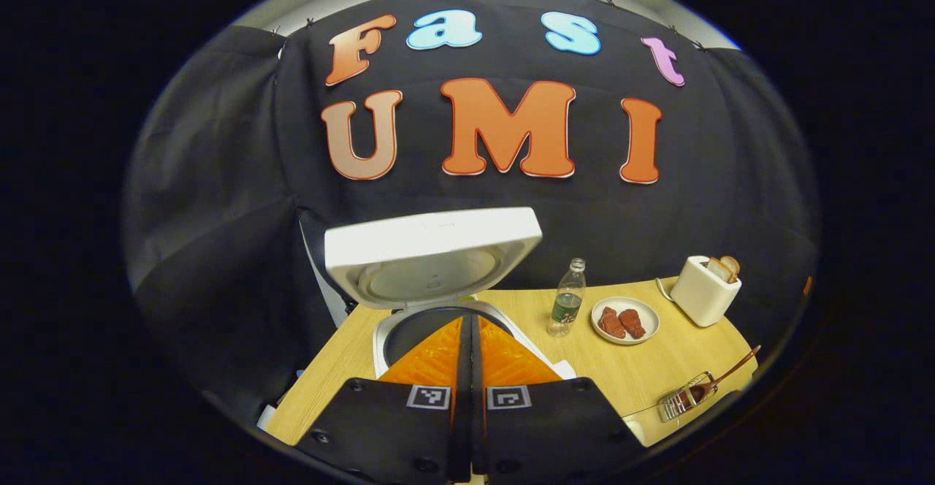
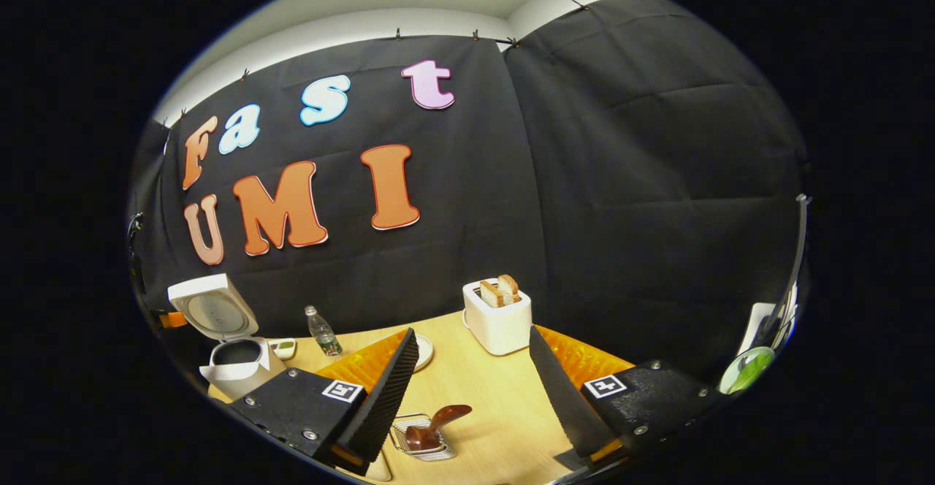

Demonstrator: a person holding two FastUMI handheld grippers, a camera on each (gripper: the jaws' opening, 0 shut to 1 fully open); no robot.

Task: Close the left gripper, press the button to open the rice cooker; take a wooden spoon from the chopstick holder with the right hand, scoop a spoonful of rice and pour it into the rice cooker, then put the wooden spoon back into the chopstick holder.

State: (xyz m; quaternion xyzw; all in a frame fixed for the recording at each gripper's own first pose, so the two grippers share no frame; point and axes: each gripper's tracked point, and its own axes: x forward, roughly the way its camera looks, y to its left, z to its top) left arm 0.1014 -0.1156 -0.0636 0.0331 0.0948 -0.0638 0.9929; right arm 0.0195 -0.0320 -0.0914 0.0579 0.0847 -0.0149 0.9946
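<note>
The white rice cooker (image 1: 438,251) stands at the table's back left with its lid raised and the dark inner pot (image 1: 413,328) exposed. My left gripper (image 1: 471,322) is shut on nothing, its tips just over the cooker's front rim. In the right gripper view the rice cooker (image 2: 234,357) stands far left. A wire chopstick holder (image 2: 424,437) with a brown wooden spoon (image 2: 442,421) leaning in it sits low between the fingers of my right gripper (image 2: 473,342), which hangs open above the table. The holder and wooden spoon (image 1: 719,379) also lie at the table's right edge.
A water bottle (image 1: 568,296), a plate of meat pieces (image 1: 625,321) and a white toaster (image 1: 703,289) with bread stand along the back of the wooden table (image 1: 628,368). The toaster (image 2: 498,318) is straight ahead of the right gripper. A green object (image 2: 746,368) sits far right.
</note>
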